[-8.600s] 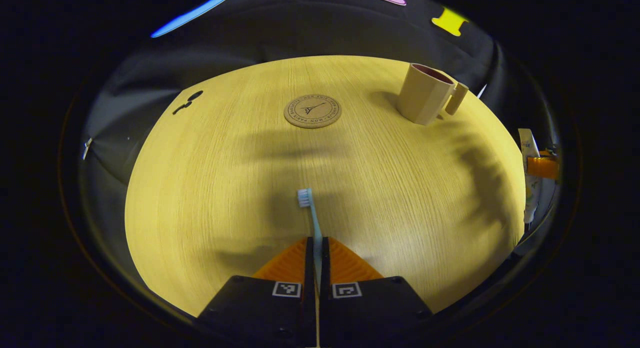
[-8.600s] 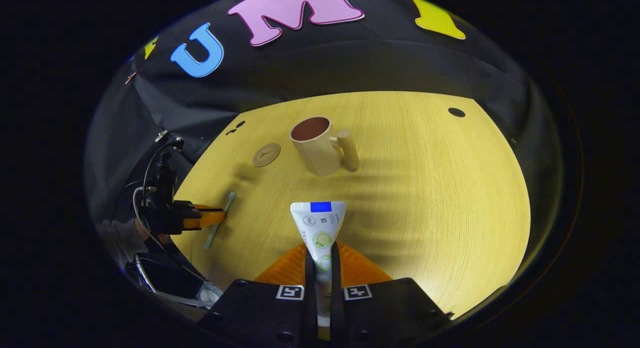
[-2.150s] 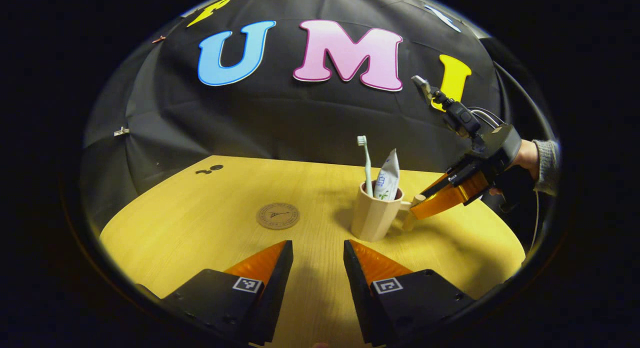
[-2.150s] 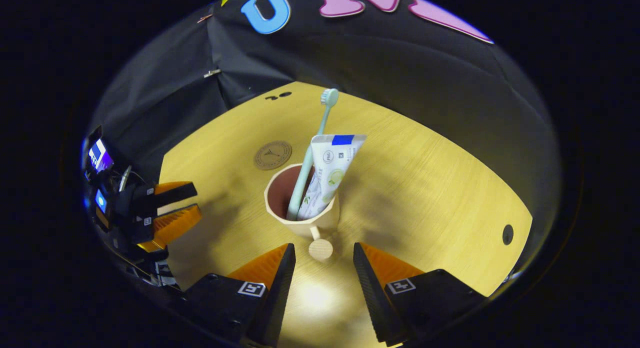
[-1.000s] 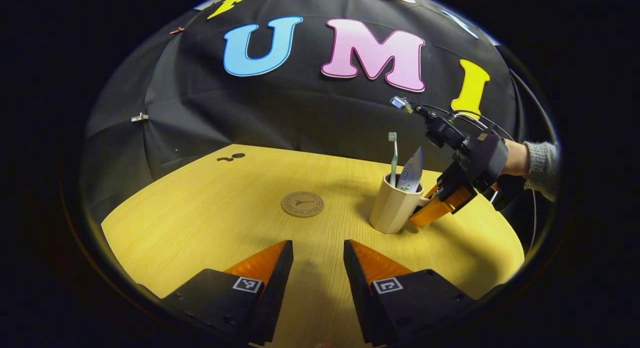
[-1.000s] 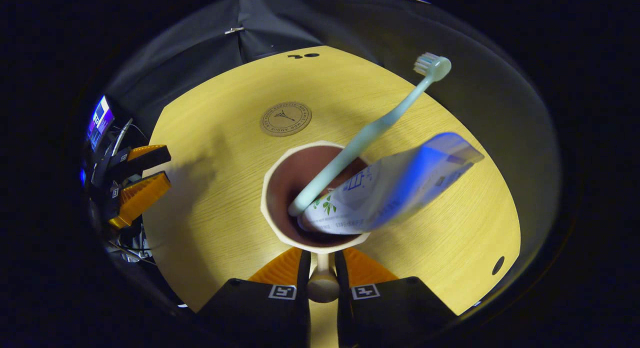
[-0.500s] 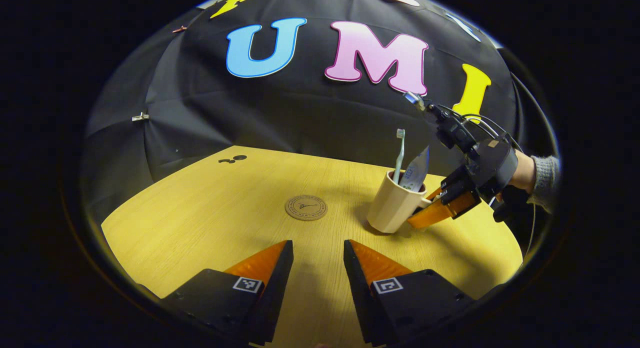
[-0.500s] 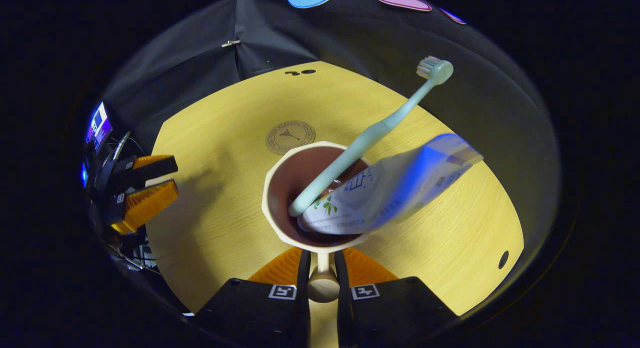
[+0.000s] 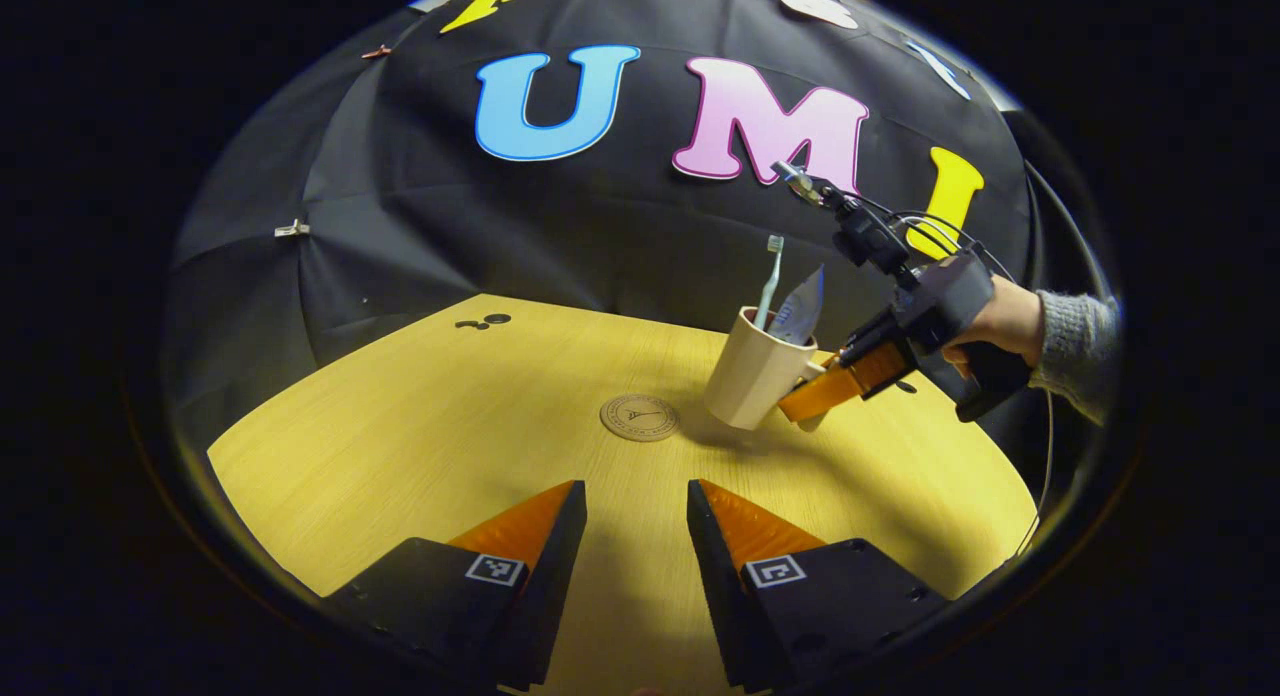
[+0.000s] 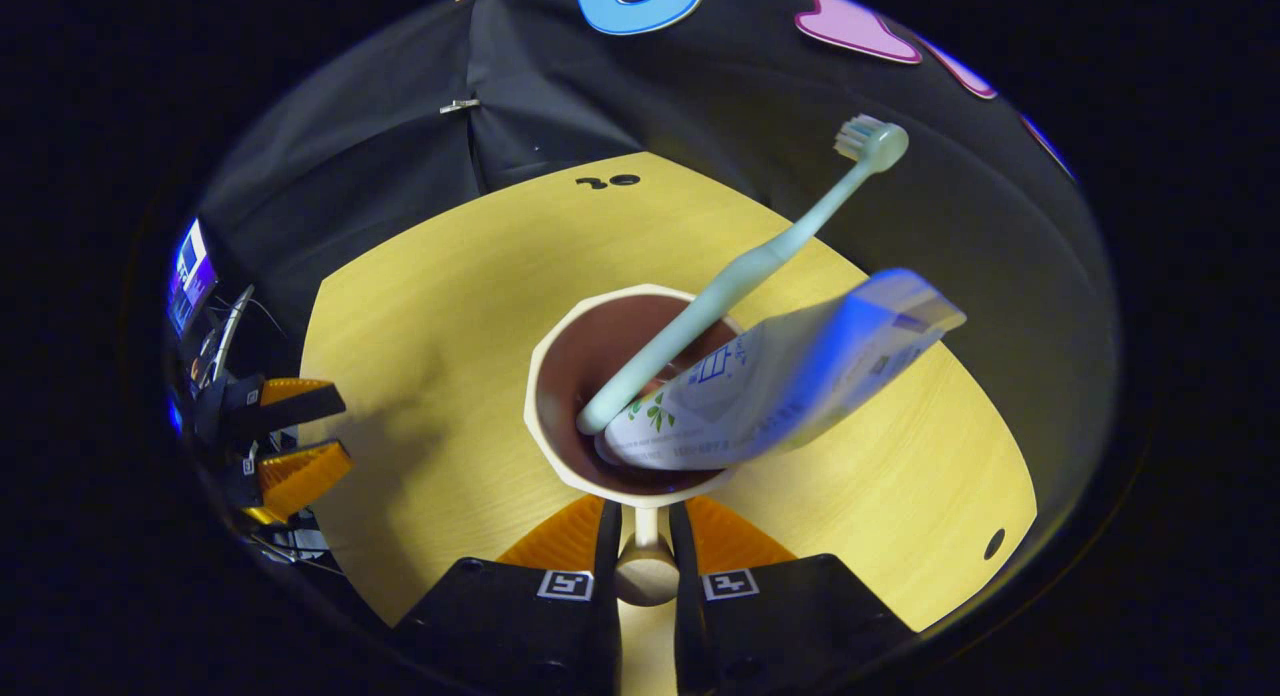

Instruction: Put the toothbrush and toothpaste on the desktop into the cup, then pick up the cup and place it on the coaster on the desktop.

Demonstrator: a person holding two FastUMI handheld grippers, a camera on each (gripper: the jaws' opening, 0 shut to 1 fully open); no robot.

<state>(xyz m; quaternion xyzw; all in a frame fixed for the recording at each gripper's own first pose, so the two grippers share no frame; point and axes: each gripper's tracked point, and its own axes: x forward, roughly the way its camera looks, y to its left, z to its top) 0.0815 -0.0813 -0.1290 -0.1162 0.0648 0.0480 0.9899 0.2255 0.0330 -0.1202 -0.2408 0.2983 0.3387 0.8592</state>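
While clamped on both sides of the round wooden handle [image 10: 646, 566], right gripper [image 10: 645, 536] holding the beige faceted cup [image 10: 560, 446] up off the yellow wood-grain tabletop [image 10: 420, 306], tilted. From the left gripper view, same right gripper [image 9: 812, 396] out at the cup's handle side, gripped by a hand [image 9: 990, 321] in a grey knitted sleeve [image 9: 1075, 346]. Cup [image 9: 752, 371] there leaning, its base lifted clear and just beside the round brown cork coaster [image 9: 640, 417], not on it. Inside the cup, a pale green toothbrush [image 10: 740, 276] slanting up over the rim, bristles topmost, and a white toothpaste tube [image 10: 790, 381] with a blue end leaning out next to it; both also seen poking above the rim, toothbrush [image 9: 768, 276] and tube [image 9: 800, 311]. Left gripper [image 9: 627, 506] with fingers spread wide, clasping nothing, low at the near table edge; seen again far to the side [image 10: 275, 436], well apart from the cup. Broad bare wood around the coaster toward the curved far edge and the black cloth wall [image 9: 450, 226].
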